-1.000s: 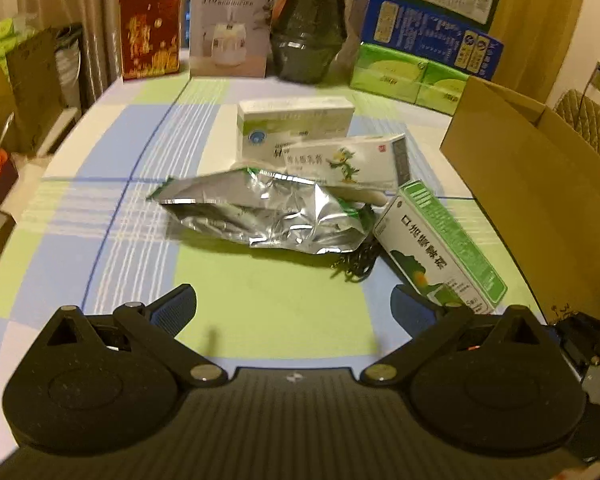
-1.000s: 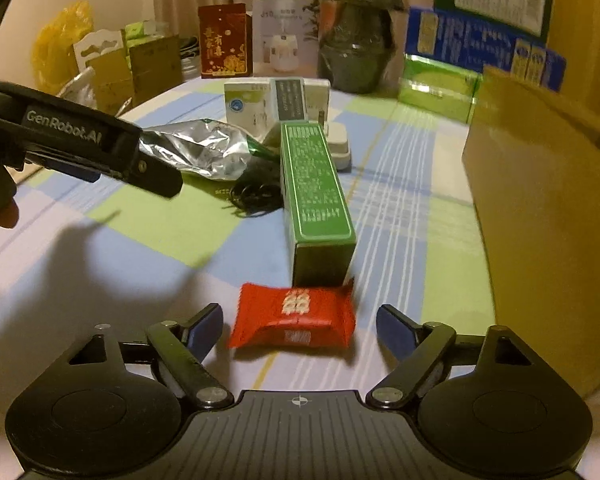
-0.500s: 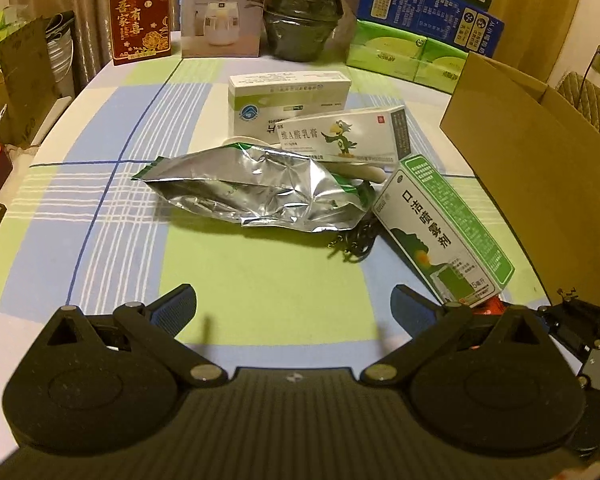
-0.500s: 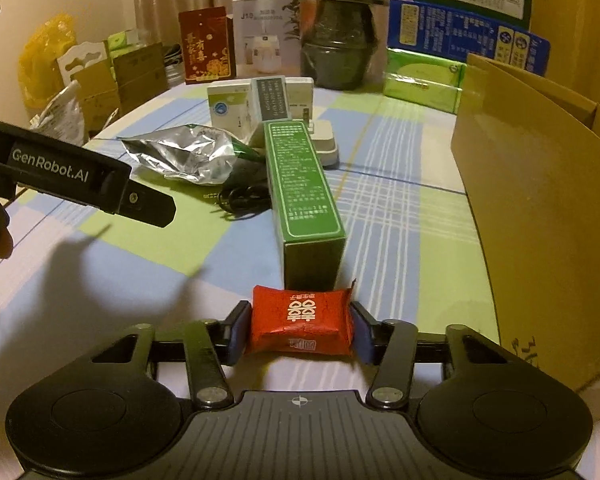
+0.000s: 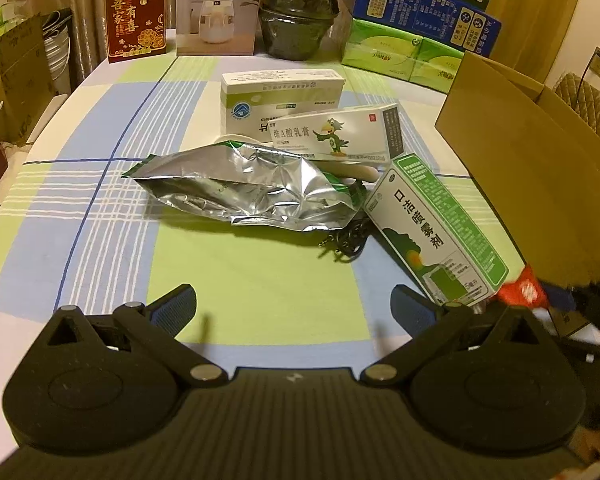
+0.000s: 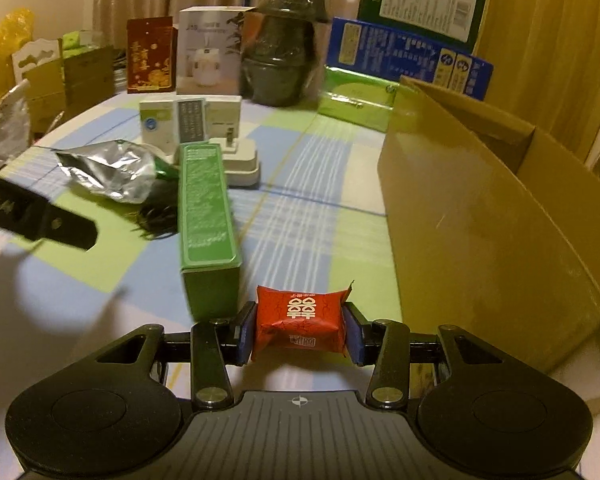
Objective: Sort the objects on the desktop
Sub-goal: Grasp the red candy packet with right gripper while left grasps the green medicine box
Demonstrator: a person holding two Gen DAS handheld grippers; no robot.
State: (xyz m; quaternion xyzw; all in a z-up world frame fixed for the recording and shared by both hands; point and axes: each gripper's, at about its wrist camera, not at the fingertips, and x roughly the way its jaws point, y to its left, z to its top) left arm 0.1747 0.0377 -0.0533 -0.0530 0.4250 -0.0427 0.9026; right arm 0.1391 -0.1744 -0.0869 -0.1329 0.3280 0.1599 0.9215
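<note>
From the left wrist, the left gripper (image 5: 294, 304) hung with its jaws wide apart and nothing between them over the checked tabletop (image 5: 80, 208), apparently waiting its turn in front of a crumpled foil pouch (image 5: 252, 192), a tangle of black cord (image 5: 346, 240) and a green-and-white spray box (image 5: 436, 232) lying flat on its side; the red candy packet (image 5: 522, 290) showed at the right edge, just past that box. From the right wrist, the right gripper (image 6: 298, 332) was closing, its jaws pressing the short ends of the red candy packet (image 6: 300, 326), probably so the soft wrapper would not slip. It sat just beside the open cardboard box (image 6: 480, 216), the likely drop-off.
</note>
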